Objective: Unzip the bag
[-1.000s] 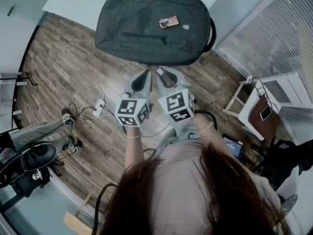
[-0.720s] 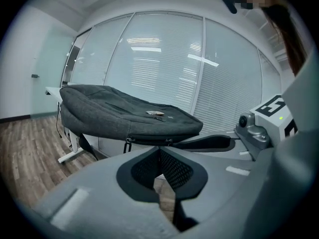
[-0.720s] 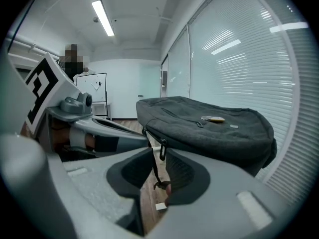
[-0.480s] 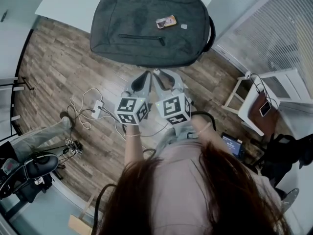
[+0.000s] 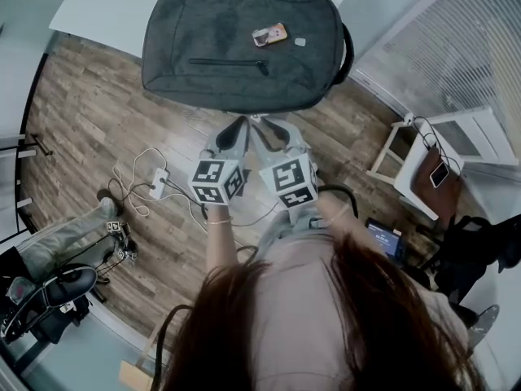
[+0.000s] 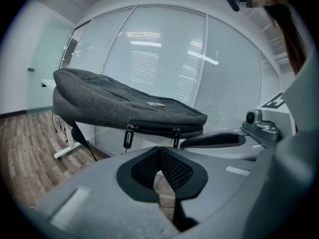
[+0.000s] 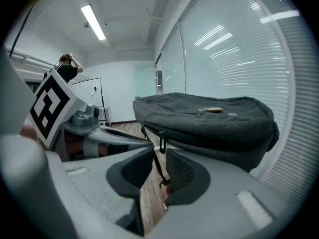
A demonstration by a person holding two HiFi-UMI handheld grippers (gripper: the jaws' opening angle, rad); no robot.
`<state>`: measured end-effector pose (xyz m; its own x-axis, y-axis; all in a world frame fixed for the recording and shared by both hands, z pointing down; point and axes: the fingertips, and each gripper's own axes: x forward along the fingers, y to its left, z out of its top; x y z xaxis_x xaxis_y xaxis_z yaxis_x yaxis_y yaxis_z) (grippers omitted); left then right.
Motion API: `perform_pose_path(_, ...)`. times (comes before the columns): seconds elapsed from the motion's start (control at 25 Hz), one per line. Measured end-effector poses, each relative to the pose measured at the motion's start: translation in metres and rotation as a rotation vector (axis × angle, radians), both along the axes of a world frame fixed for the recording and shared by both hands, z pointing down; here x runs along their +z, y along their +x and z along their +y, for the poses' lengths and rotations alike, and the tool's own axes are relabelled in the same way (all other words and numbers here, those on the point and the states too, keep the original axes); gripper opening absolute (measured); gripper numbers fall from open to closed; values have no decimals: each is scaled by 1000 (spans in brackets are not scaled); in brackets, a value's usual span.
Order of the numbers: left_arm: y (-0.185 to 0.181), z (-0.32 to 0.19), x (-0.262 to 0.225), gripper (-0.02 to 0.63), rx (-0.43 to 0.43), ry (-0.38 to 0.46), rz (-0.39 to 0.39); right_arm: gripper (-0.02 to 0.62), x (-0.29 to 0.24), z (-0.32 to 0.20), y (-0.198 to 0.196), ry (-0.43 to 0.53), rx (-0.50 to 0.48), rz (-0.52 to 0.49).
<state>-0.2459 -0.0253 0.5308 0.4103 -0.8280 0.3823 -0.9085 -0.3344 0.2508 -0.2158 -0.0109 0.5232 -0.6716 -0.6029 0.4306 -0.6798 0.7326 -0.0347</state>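
A grey backpack [image 5: 236, 47] lies flat on a white table [image 5: 106, 10], its front pocket zip [image 5: 228, 61] facing up. Two zipper pulls [image 6: 128, 136] hang from the bag's near edge. Both grippers are side by side just short of that edge, touching nothing. My left gripper [image 5: 238, 129] is shut and empty, its pads meeting at the tip [image 6: 159, 149]. My right gripper [image 5: 273, 129] stands open with a clear gap between the pads [image 7: 159, 153]. Through the gap I see one pull [image 7: 162, 141] and a thin strap dangling beyond it.
A power strip with white cables [image 5: 157, 182] lies on the wooden floor to the left. A white stool holding a phone [image 5: 427, 173] stands to the right. A glass wall with blinds [image 6: 164, 59] runs behind the table. A person [image 7: 66, 68] stands far back.
The bag has slid up and left in the head view as the view shifted. Both grippers keep the same place just before the bag's near edge.
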Motion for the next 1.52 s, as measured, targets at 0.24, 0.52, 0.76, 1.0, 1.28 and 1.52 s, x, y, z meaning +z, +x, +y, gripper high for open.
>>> perform_pose_path(0.24,-14,-1,-1,11,-47,-1,0,91,9,-2,-5,-130,32,-138)
perform_pose_path(0.52,-20,2,1,11,-64,-10,-3,91,19,-4,-8,-256,79,-266)
perform_pose_path(0.76,-22,4,3,11,-71,-18,-6,101,19,-9,-6,-333,115,-380)
perform_pose_path(1.0,-22,6,3,11,-75,-24,-10,114,16,-10,-8,-400,132,-503)
perform_pose_path(1.28,-18,12,2,11,-80,-23,-12,114,-1,-5,-8,-344,106,-526)
perform_pose_path(1.52,-18,15,-3,11,-84,-14,-12,112,-10,-5,-8,-307,98,-526)
